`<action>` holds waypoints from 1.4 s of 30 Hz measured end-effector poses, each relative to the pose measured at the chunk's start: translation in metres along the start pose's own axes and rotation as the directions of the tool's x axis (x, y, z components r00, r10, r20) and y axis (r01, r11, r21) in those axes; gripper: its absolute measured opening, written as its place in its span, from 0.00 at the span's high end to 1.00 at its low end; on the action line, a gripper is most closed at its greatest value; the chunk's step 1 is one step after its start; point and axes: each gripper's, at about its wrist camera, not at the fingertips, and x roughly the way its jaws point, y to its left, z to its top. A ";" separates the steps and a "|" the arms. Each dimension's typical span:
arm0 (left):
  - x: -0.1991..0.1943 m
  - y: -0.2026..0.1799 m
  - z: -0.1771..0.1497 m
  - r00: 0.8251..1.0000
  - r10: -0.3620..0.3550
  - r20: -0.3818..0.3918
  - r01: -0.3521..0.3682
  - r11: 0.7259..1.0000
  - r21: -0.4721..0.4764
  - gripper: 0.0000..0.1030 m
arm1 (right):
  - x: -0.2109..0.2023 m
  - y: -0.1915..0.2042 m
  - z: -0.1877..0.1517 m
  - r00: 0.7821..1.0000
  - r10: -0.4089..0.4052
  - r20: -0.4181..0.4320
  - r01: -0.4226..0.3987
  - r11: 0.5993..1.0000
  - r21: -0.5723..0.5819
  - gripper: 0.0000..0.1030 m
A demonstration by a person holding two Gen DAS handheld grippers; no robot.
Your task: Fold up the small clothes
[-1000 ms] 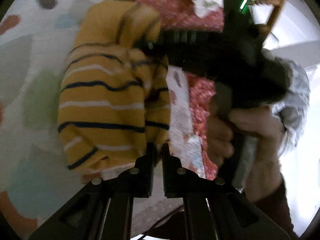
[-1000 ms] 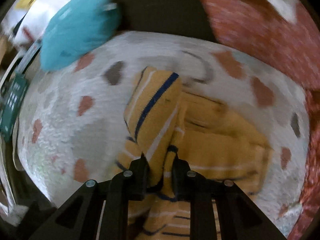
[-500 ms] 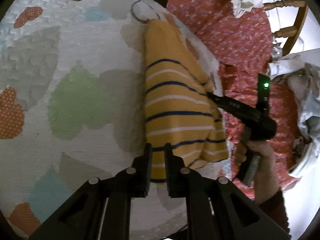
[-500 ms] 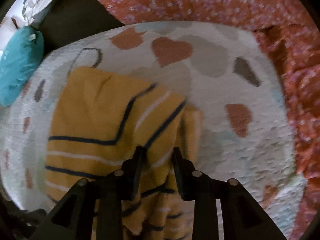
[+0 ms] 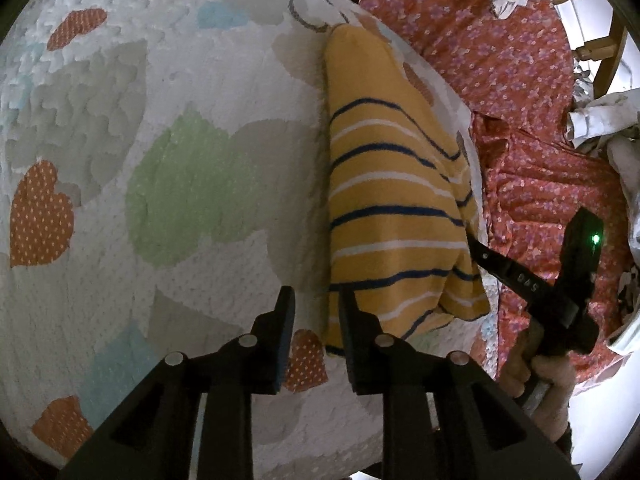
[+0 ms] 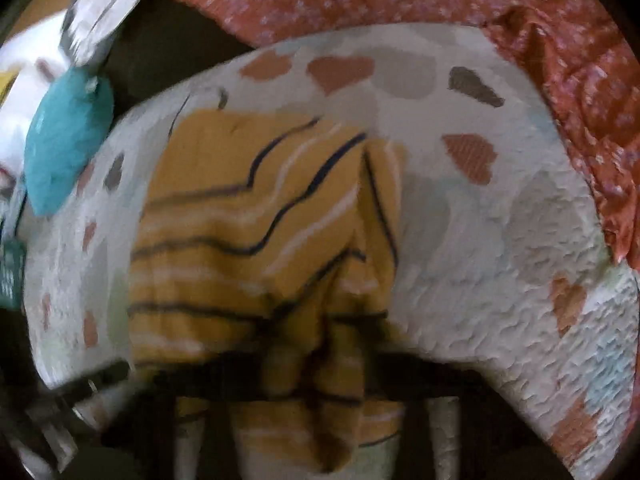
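A yellow top [image 5: 392, 200] with navy and white stripes lies folded lengthwise on the heart-print quilt [image 5: 180, 180]. My left gripper [image 5: 314, 312] hovers at its near left corner. Its jaws are opening and only quilt shows between them, with the cloth's edge beside the right finger. My right gripper [image 5: 474, 246], held by a hand [image 5: 548, 376], reaches into the top's right edge. In the blurred right wrist view the top [image 6: 240, 240] bunches between the right gripper's [image 6: 320, 344] closing jaws.
A red floral sheet [image 5: 520, 100] lies under the quilt [image 6: 500, 260] and runs along its far and right sides. A wooden chair [image 5: 600, 40] with crumpled pale cloth stands beyond. A teal cushion [image 6: 68, 140] sits off the quilt's left corner.
The top has gone from hanging bunched in the air to lying flat on the quilt. My left jaws have parted and let its corner go. The right gripper slid along the top's right edge.
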 end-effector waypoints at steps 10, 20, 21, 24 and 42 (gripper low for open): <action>0.014 -0.014 -0.005 0.998 0.059 -0.030 -0.057 0.997 0.057 0.75 | 0.009 -0.056 -0.018 0.987 -0.163 0.004 0.162 0.982 0.092 0.92; 0.019 -0.036 -0.009 0.983 0.180 0.018 -0.181 0.971 0.159 0.71 | -0.039 -0.059 -0.038 0.956 -0.149 0.253 0.098 0.975 0.202 0.60; 0.019 -0.037 -0.009 0.982 0.189 0.024 -0.190 0.968 0.162 0.71 | -0.045 -0.053 -0.039 0.947 -0.148 0.286 0.096 0.977 0.188 0.60; 0.022 -0.037 -0.008 0.978 0.208 0.028 -0.209 0.964 0.163 0.70 | -0.049 -0.029 -0.039 0.946 -0.075 0.317 0.039 0.992 0.119 0.60; -0.044 -0.073 -0.041 0.868 0.334 0.368 -0.444 0.854 0.272 0.58 | -0.079 -0.041 -0.116 0.966 -0.095 0.241 0.020 0.955 0.296 0.46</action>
